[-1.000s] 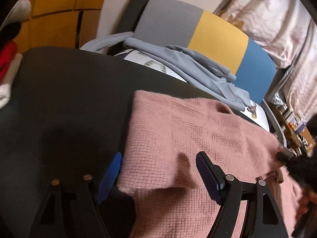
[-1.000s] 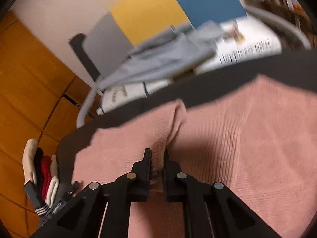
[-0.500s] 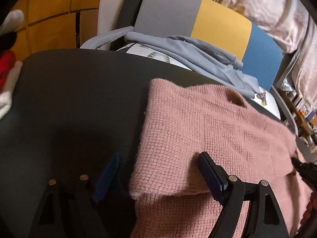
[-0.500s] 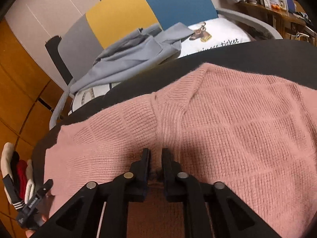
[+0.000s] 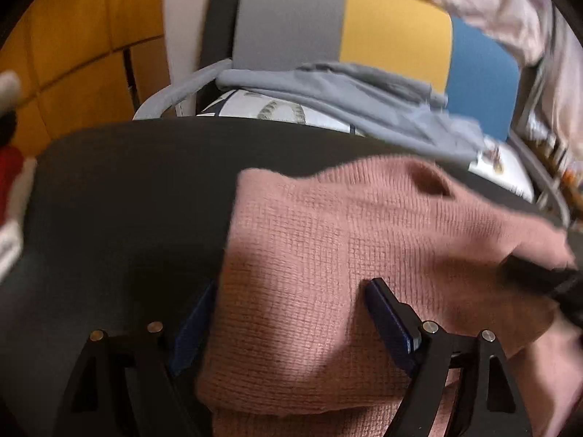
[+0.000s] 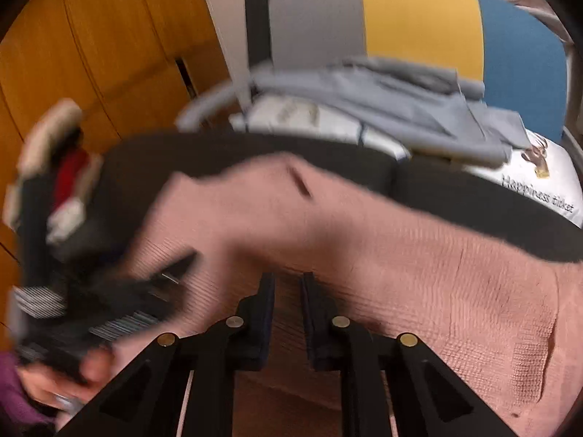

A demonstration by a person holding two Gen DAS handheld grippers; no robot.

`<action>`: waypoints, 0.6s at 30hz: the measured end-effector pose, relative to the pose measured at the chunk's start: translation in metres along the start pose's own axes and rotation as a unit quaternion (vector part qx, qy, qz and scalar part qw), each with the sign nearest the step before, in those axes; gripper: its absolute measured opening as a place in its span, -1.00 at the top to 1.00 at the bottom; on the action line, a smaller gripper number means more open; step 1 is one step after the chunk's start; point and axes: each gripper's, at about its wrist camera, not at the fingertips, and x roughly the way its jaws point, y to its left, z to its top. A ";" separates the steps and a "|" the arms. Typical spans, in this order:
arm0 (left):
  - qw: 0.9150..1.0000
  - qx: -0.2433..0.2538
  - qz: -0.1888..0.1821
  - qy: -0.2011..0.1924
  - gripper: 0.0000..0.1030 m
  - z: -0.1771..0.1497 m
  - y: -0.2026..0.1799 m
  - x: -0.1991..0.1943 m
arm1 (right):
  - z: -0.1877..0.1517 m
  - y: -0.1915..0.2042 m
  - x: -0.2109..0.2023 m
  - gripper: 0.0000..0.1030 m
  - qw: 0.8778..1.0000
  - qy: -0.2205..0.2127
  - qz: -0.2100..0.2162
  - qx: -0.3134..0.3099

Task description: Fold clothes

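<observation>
1. Folding a pink knit sweater (image 5: 346, 255) on the dark table (image 5: 127, 200), we see the doubled panel's near edge sitting lower between the left gripper (image 5: 289, 286) jaws than it did half a second ago. Those jaws have stayed spread wide, straddling the knit and gripping nothing.
2. The right gripper (image 6: 288, 276) has swung from the flat spread of the sweater toward its left side. Its jaws stand a narrow gap apart with knit between them, but motion blur keeps us from saying whether they pinch it.
3. The other tool now streaks across the left of the right wrist view, so both hands are moving.
4. We judge a fold to be under way: one side of the sweater lies over the body, the neck opening faces the far edge, and the layer is not yet settled flat.
5. No basket or box is in view. The chair (image 5: 393, 25) behind the table carries a printed cushion (image 6: 539, 182), with a grey garment (image 5: 364, 91) draped loosely over it, apart from the sweater.
</observation>
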 end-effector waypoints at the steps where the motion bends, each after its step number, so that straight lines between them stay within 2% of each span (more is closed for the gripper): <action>1: 1.000 -0.009 -0.008 0.003 -0.73 0.000 0.005 0.002 | -0.002 -0.004 0.003 0.91 1.000 0.003 0.002 0.009; 2: 1.000 -0.007 -0.006 0.003 -0.74 -0.001 0.005 0.002 | -0.004 -0.008 0.006 1.00 1.000 0.005 0.005 0.017; 6: 1.000 0.005 0.003 0.000 -0.77 -0.002 0.002 0.002 | -0.012 -0.025 0.019 1.00 0.998 0.016 0.015 0.052; 9: 1.000 0.004 -0.001 0.001 -0.80 -0.002 0.003 0.002 | -0.011 -0.040 0.008 1.00 0.997 0.011 -0.014 0.079; 11: 1.000 0.007 -0.002 0.001 -0.84 -0.004 0.000 0.002 | -0.008 -0.051 -0.003 0.74 0.995 0.005 -0.040 0.096; 12: 1.000 0.009 0.001 0.001 -0.84 -0.004 -0.001 0.002 | -0.005 -0.049 -0.007 0.70 0.995 0.001 -0.040 0.092; 14: 1.000 0.008 0.000 0.001 -0.84 -0.004 -0.001 0.003 | 0.008 -0.025 -0.005 0.70 0.999 -0.008 0.002 0.043; 16: 1.000 0.008 0.000 0.001 -0.84 -0.004 0.000 0.003 | 0.015 -0.004 0.009 0.70 0.999 0.005 0.047 0.010; 18: 1.000 0.008 0.000 0.001 -0.84 -0.004 -0.001 0.003 | 0.022 0.007 0.035 0.70 0.998 0.030 0.055 -0.011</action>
